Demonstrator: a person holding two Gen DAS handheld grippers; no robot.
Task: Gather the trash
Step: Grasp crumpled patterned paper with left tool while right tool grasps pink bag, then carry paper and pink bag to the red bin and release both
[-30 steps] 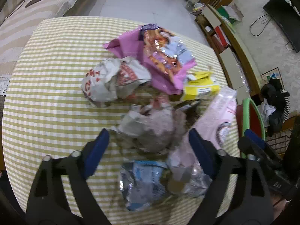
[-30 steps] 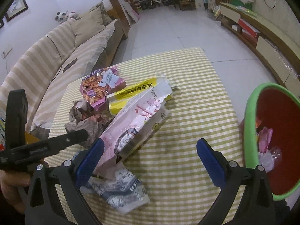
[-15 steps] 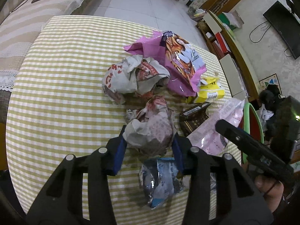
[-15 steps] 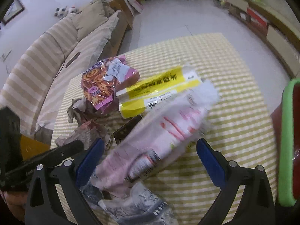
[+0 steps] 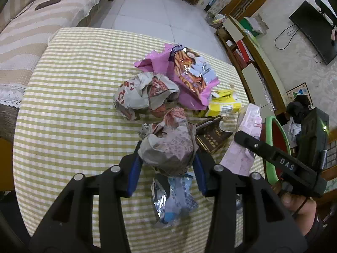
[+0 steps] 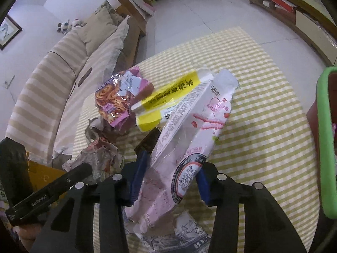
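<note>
- Left tool (image 5: 167, 164): blue pads pinched on either side of a crumpled grey-and-red paper wrapper ball (image 5: 168, 145); jaws roughly a third apart, kept from closing by the wad itself; squeezed across the widest bulge, likely so the loose paper cannot slip out.
- Right tool (image 6: 170, 175): jaws closing on a long pale-pink plastic snack bag (image 6: 189, 145), pads already against its lower end; bag standing up at a slant from the grip, far end above the other litter; grasped near one end, probably so the length hangs free for dropping.
- Red bin with green rim (image 6: 325, 147): just off the right edge of the green-and-white checked worktop (image 5: 69, 97), close to the right tool, presumably so each piece travels only a short way.
- Remaining trash bunched mid-worktop: purple foil biscuit packet (image 5: 189, 73), white-and-red crumpled paper bag (image 5: 143, 94), yellow flat wrapper (image 5: 224, 104), dark brown torn wrapper (image 5: 212, 136), silver-and-blue foil pouch (image 5: 174, 198) lying beneath the left tool.
- Judged stage: both pieces gripped, neither yet over the bin; much of the pile untouched.
</note>
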